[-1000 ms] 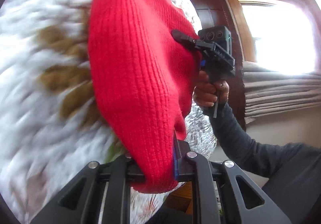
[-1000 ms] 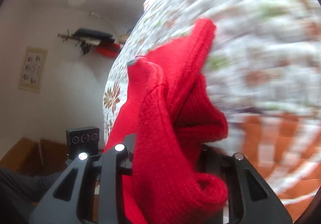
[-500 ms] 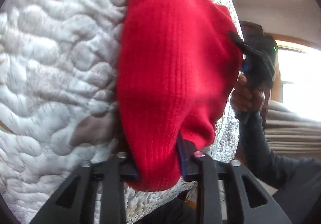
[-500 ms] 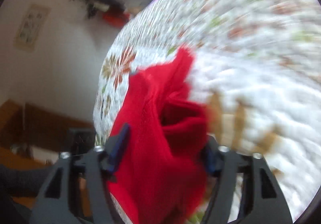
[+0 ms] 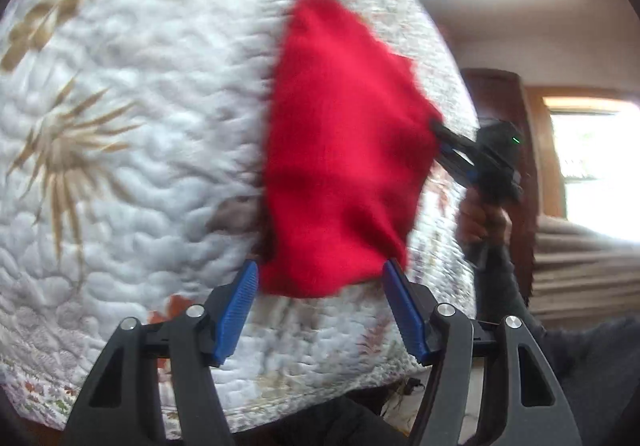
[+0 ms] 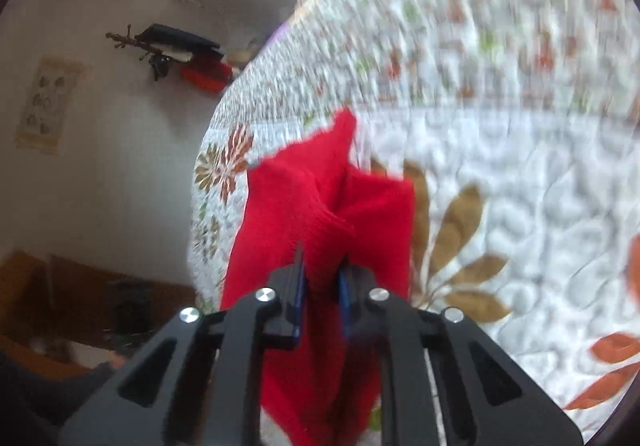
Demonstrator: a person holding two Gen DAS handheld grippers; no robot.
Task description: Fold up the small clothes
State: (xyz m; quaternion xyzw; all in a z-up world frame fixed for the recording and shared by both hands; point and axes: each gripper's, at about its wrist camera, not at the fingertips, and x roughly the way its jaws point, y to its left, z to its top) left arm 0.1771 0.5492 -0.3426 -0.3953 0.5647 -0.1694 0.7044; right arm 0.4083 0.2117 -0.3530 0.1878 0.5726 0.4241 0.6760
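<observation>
A red knitted garment (image 5: 340, 150) hangs over a white quilted bedspread (image 5: 120, 126) with leaf prints. In the left wrist view my left gripper (image 5: 320, 286) is open, its blue pads (image 5: 236, 306) spread on either side of the garment's lower edge. The right gripper (image 5: 440, 134) pinches the garment's right corner there, held by a person's hand (image 5: 480, 218). In the right wrist view my right gripper (image 6: 322, 266) is shut on a bunched fold of the red garment (image 6: 320, 206), which drapes down between the fingers.
The bedspread (image 6: 520, 166) fills most of both views. A bright window (image 5: 592, 166) and dark wooden frame lie to the right. A wall shelf (image 6: 180, 46) with dark and red items and a wall picture (image 6: 44, 102) show in the right wrist view.
My left gripper has opened and let go of the garment's lower edge, pulling back a little. The right gripper stays shut on the cloth, which has dropped closer to the bedspread.
</observation>
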